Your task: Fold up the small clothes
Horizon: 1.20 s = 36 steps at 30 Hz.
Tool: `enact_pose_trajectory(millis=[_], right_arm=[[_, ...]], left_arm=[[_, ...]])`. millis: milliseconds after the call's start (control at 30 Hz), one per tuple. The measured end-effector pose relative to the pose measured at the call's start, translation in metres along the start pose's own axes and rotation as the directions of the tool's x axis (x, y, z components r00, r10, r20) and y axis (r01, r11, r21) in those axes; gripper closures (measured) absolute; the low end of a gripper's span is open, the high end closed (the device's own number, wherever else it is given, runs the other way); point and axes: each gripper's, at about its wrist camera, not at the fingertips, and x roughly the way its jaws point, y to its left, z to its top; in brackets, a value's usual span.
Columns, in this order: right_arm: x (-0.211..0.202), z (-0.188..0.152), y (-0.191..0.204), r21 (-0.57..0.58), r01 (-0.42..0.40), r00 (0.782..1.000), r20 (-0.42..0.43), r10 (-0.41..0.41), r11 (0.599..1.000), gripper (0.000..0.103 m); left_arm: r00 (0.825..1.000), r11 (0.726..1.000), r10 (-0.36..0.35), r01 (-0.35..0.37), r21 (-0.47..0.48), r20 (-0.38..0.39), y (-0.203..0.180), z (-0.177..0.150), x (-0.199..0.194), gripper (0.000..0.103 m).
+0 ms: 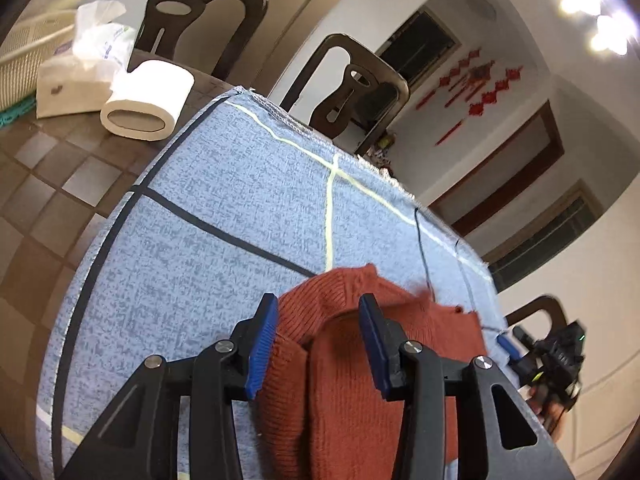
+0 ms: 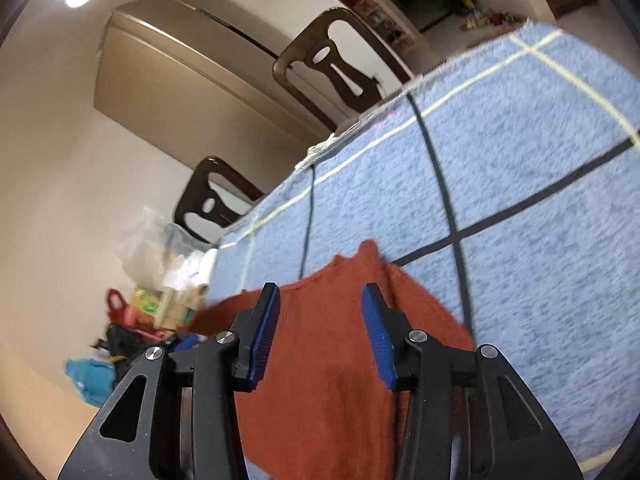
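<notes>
A rust-orange knit garment lies folded on a blue checked cloth that covers the table. My left gripper is open, its blue pads on either side of the garment's ribbed edge. In the right wrist view the same garment lies under my right gripper, which is open with nothing between its pads. The right gripper also shows in the left wrist view at the far right edge of the table.
A toilet roll, a tissue pack, a white box and a woven basket sit on the tiled table at the far left. Dark chairs stand behind the table. Bags and clutter lie on the floor.
</notes>
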Motion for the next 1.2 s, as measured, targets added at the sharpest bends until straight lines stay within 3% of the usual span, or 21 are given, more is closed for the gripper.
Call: enact_pose_trajectory(millis=[133, 267, 333, 400, 433, 467, 633, 767, 833, 1033, 1100, 1200], right_arm=[[0.012, -0.005, 0.011, -0.114, 0.105, 0.993, -0.047, -0.111, 0.988, 0.059], [0.034, -0.009, 0.015, -0.225, 0.228, 0.962, -0.101, -0.255, 0.947, 0.059], [0.041, -0.011, 0.019, -0.272, 0.250, 0.953, -0.101, -0.286, 0.929, 0.071], [0.045, -0.009, 0.021, -0.300, 0.272, 0.944, -0.099, -0.313, 0.914, 0.086], [0.045, -0.009, 0.022, -0.303, 0.270, 0.945, -0.098, -0.311, 0.914, 0.092], [0.044, -0.009, 0.023, -0.308, 0.264, 0.948, -0.094, -0.305, 0.914, 0.096], [0.033, -0.003, 0.032, -0.327, 0.262, 0.959, -0.019, -0.284, 0.908, 0.096], [0.047, -0.003, 0.019, -0.307, 0.300, 0.943, -0.050, -0.330, 0.903, 0.095], [0.047, -0.005, 0.016, -0.300, 0.298, 0.944, -0.047, -0.326, 0.906, 0.095], [0.012, -0.019, 0.038, -0.347, 0.328, 0.940, 0.030, -0.339, 0.878, 0.084], [-0.001, -0.033, 0.052, -0.377, 0.311, 0.947, 0.050, -0.316, 0.872, 0.071], [-0.005, -0.062, 0.073, -0.429, 0.270, 0.958, 0.027, -0.287, 0.862, 0.066]], left_arm=[[0.999, 0.997, 0.049, -0.047, 0.066, -0.022, -0.009, -0.001, 0.012, 0.055], [0.993, 0.984, 0.110, -0.103, 0.146, -0.043, -0.021, -0.003, 0.027, 0.056], [0.988, 0.974, 0.142, -0.130, 0.187, -0.053, -0.027, -0.003, 0.034, 0.056], [0.983, 0.965, 0.165, -0.146, 0.216, -0.074, -0.029, -0.004, 0.042, 0.065], [0.981, 0.960, 0.178, -0.156, 0.232, -0.074, -0.032, -0.006, 0.046, 0.083], [0.981, 0.955, 0.180, -0.157, 0.250, -0.073, -0.034, -0.006, 0.046, 0.093], [0.988, 0.949, 0.152, -0.150, 0.279, 0.016, -0.039, -0.007, 0.030, 0.095], [0.979, 0.942, 0.202, -0.192, 0.275, -0.008, -0.029, -0.010, 0.043, 0.095], [0.981, 0.943, 0.195, -0.187, 0.274, -0.001, -0.028, -0.012, 0.042, 0.094], [0.979, 0.939, 0.203, -0.202, 0.277, 0.028, -0.035, -0.020, 0.011, 0.091], [0.982, 0.938, 0.183, -0.188, 0.292, 0.045, -0.044, -0.030, -0.007, 0.090], [0.992, 0.932, 0.116, -0.124, 0.341, 0.046, -0.069, -0.056, -0.028, 0.080]])
